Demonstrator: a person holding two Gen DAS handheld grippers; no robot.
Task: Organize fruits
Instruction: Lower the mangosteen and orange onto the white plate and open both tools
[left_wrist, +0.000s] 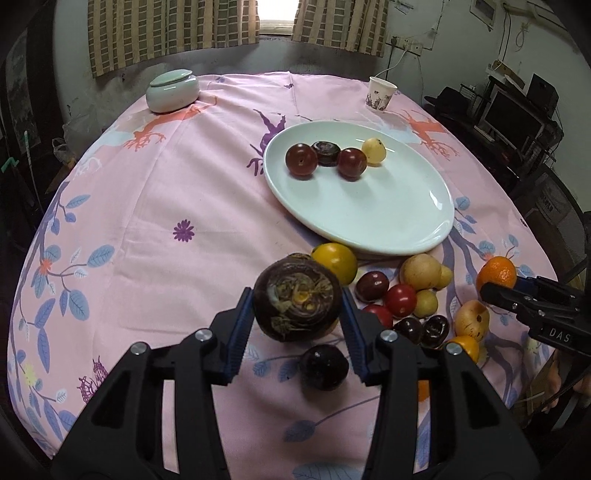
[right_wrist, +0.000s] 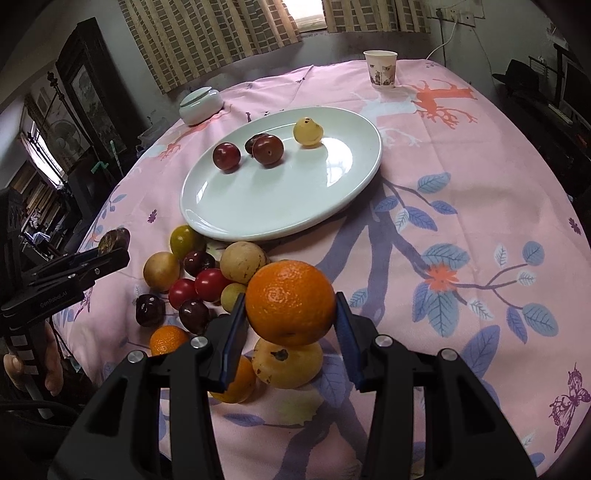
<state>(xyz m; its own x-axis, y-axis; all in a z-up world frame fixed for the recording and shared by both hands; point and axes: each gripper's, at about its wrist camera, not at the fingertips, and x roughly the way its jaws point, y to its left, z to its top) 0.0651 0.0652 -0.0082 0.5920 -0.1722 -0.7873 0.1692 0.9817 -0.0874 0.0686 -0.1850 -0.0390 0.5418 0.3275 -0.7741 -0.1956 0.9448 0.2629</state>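
While both claws are busy, each one has its own fruit pinched tight. Low in the middle of the left wrist view, the left gripper squeezes a dark round fruit between its two blue pads. That fruit looks lifted clear of the pink cloth, likely so it can be carried without bumping the others. One dark plum lies on the cloth just under it.

Low in the middle of the right wrist view, the right gripper pinches an orange the same way, by its two sides, so it cannot roll out. A yellow fruit sits on the cloth right below it.

Most of the loose fruit is in a pile at the left middle of the right wrist view, just beside the near rim of the white plate. Four fruits are on the plate, up in its far part: two red plums, a dark one between them, and a pale yellow one. They sit in a row there, I think to leave the near part free for more.

A lidded jar and a paper cup stand far off near the top of the left view, well apart from the fruit.
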